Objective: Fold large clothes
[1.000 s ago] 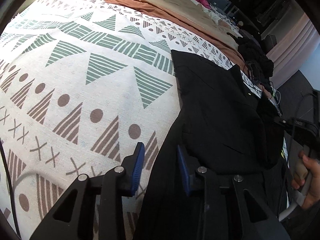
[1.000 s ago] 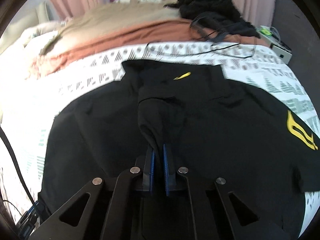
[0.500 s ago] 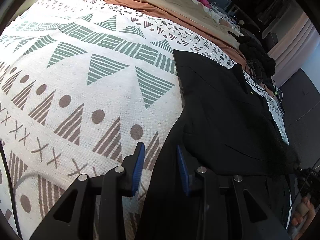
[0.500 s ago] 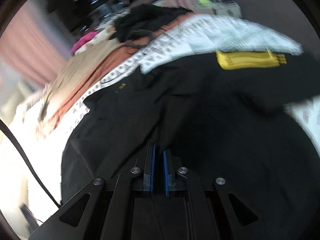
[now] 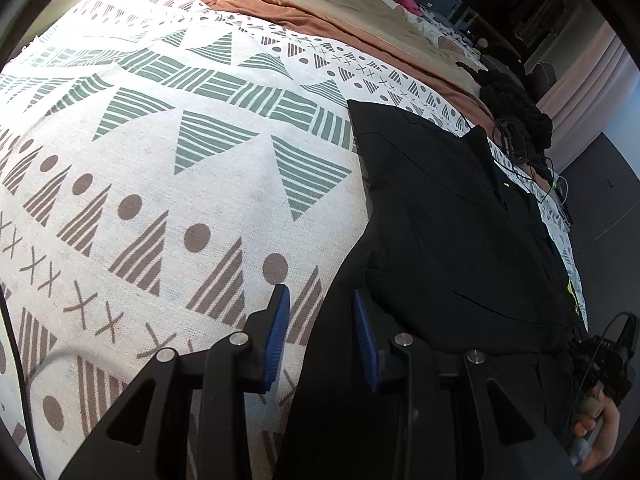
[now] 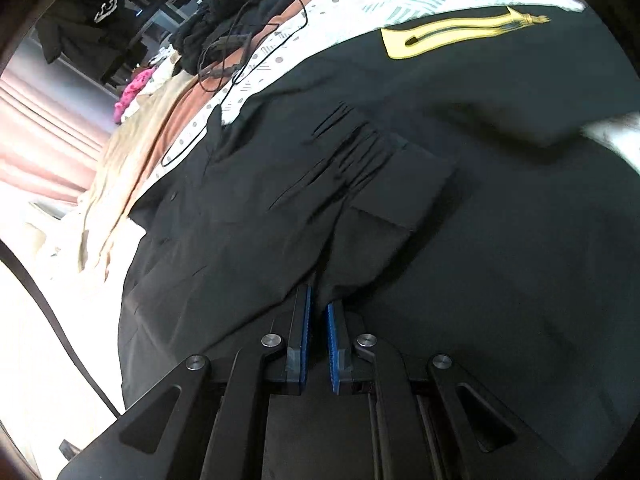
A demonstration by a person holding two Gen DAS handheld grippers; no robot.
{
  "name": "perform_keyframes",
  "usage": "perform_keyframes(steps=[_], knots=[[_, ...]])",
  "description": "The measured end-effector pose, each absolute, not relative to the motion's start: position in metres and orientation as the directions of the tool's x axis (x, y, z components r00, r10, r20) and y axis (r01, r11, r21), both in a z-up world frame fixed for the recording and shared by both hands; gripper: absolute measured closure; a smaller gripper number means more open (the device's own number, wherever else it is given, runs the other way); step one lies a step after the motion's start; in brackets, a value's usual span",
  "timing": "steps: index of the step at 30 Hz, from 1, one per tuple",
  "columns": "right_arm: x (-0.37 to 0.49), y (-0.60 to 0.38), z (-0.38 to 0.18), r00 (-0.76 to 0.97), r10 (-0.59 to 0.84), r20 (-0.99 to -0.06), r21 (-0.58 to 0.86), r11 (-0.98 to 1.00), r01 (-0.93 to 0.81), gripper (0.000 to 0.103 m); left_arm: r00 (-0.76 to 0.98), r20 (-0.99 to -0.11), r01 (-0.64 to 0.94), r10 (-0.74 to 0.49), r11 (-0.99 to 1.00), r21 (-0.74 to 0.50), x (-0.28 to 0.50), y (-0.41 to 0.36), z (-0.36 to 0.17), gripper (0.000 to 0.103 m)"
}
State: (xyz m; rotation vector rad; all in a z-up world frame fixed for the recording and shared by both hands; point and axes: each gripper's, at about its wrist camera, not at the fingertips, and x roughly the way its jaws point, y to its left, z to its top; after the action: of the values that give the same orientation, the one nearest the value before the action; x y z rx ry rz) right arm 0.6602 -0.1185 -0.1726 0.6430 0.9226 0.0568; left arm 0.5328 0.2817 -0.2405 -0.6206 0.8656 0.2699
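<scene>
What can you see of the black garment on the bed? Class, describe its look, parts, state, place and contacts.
The black garment is a large dark top of smooth woven-looking cloth with a yellow printed mark. It lies spread on the patterned bedspread, partly folded, one layer over another. The right gripper is shut on a bunched fold, and creases fan out from the pinch. The left gripper stands open over its edge, not pinching it. A thin black cable lies beyond its far edge.

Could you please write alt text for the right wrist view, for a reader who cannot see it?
The right gripper is shut on a fold of a large black fabric garment with a yellow printed patch, spread over a white patterned bedspread. Beyond lie a rust-brown blanket, a thin black cable and a pile of dark clothes.
</scene>
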Motion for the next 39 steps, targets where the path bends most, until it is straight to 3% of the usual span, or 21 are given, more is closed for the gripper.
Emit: perform_keyframes(steps=[12, 22, 24, 25, 26, 29, 30, 33, 39], knots=[[0.702, -0.117, -0.163, 0.565, 0.301, -0.768, 0.475, 0.860, 0.188, 0.098, 0.626, -0.779, -0.475, -0.040, 0.773, -0.421, 0.532, 0.285, -0.236, 0.069], [0.654, -0.136, -0.127, 0.633, 0.312, -0.708, 0.487, 0.866, 0.117, 0.097, 0.669, -0.743, -0.504, 0.020, 0.747, -0.434, 0.505, 0.281, -0.190, 0.067], [0.636, -0.147, -0.115, 0.667, 0.295, -0.684, 0.483, 0.869, 0.111, 0.097, 0.685, -0.728, -0.488, 0.022, 0.756, -0.436, 0.499, 0.274, -0.179, 0.042], [0.625, -0.153, -0.108, 0.685, 0.284, -0.671, 0.479, 0.871, 0.107, 0.097, 0.696, -0.718, -0.476, 0.017, 0.759, -0.444, 0.496, 0.270, -0.174, 0.010], [0.616, -0.158, -0.101, 0.697, 0.274, -0.662, 0.471, 0.876, 0.103, 0.097, 0.712, -0.702, -0.461, 0.007, 0.759, -0.459, 0.493, 0.266, -0.168, 0.000], [0.590, -0.171, -0.086, 0.714, 0.245, -0.656, 0.437, 0.895, 0.094, 0.094, 0.744, -0.668, -0.429, -0.003, 0.764, -0.482, 0.482, 0.253, -0.148, 0.000], [0.581, -0.176, -0.082, 0.721, 0.236, -0.652, 0.427, 0.899, 0.092, 0.087, 0.750, -0.661, -0.422, -0.004, 0.767, -0.484, 0.480, 0.249, -0.143, 0.000], [0.552, -0.185, -0.070, 0.742, 0.218, -0.634, 0.397, 0.915, 0.071, 0.001, 0.763, -0.646, -0.397, -0.022, 0.772, -0.496, 0.469, 0.233, -0.129, 0.000], [0.489, -0.198, -0.061, 0.757, 0.219, -0.616, 0.371, 0.928, 0.033, 0.000, 0.770, -0.634, -0.343, -0.074, 0.789, -0.509, 0.436, 0.194, -0.106, 0.000]])
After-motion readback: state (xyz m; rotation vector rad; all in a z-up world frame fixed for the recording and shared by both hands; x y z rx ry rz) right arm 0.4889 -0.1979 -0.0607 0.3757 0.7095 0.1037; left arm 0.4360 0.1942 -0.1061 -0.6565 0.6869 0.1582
